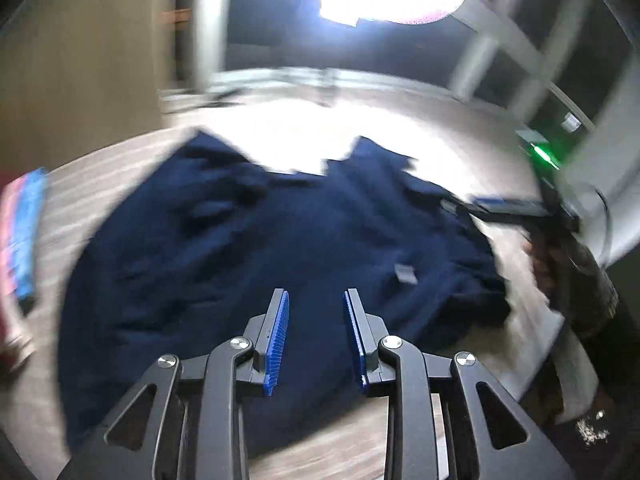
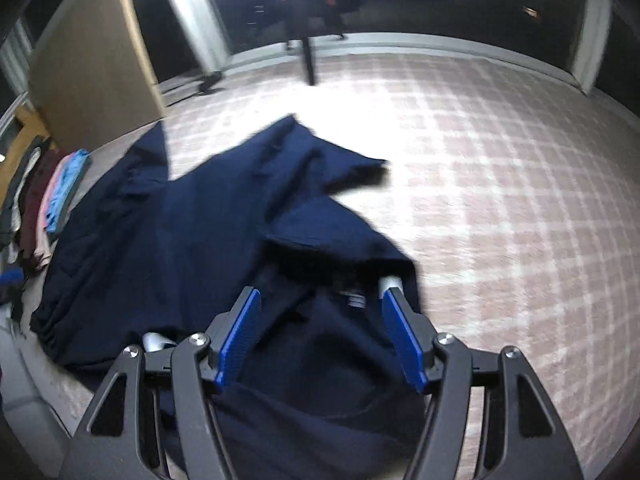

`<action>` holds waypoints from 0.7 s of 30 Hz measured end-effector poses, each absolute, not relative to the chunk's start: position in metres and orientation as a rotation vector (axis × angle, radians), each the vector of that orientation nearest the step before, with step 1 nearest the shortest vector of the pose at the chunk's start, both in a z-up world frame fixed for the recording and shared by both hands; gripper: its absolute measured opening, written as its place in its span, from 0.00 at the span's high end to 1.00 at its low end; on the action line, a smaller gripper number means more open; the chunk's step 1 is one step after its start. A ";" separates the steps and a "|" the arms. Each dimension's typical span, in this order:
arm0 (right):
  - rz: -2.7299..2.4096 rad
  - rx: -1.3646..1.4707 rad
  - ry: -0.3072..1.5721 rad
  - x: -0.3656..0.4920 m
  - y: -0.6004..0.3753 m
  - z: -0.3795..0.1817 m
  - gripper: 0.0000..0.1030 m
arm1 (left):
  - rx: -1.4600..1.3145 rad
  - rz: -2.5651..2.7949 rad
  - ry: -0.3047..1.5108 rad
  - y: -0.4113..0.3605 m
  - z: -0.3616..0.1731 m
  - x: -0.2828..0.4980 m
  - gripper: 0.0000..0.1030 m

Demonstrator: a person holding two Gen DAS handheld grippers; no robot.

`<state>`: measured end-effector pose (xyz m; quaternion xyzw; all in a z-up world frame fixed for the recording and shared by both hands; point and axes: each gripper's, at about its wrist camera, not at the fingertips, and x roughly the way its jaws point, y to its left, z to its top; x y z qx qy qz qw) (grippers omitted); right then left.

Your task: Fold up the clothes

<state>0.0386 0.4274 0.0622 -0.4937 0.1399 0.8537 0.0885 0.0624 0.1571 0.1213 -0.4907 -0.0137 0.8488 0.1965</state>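
The navy shirt (image 2: 192,240) lies rumpled on the checked cloth (image 2: 500,200), its length running from lower right to upper left of the right view. The right gripper (image 2: 320,308), fingers wide, hangs nearest, over the collar label (image 2: 354,299). The left gripper (image 1: 316,312), fingers parted and empty, hovers over the hem side.

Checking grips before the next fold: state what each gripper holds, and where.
Nothing is held. The left gripper and right gripper are both open above the navy garment, fingers clamping no cloth.

Navy garment (image 2: 192,240); pink-checked bedspread (image 2: 500,184)
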 end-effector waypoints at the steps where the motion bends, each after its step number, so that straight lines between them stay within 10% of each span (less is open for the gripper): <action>1: 2.524 -1.467 0.389 0.041 0.435 0.061 0.39 | -1.362 2.305 0.002 0.185 0.114 0.061 0.72; 13: 2.615 -1.581 0.145 -0.011 0.436 0.030 0.41 | -1.292 1.994 0.267 0.320 0.079 0.056 0.59; 14: 2.627 -1.597 0.190 -0.015 0.438 0.029 0.46 | -1.296 1.981 0.270 0.323 0.076 0.054 0.60; 16: 2.632 -1.635 0.391 -0.019 0.451 0.028 0.93 | -1.325 1.947 0.253 0.322 0.069 0.054 0.74; 17: 2.625 -1.629 0.509 -0.019 0.461 0.029 0.93 | -1.340 1.930 0.245 0.322 0.066 0.053 0.89; 21: 2.599 -1.439 0.807 0.003 0.510 0.046 0.94 | -1.351 1.864 0.230 0.313 0.067 0.070 0.99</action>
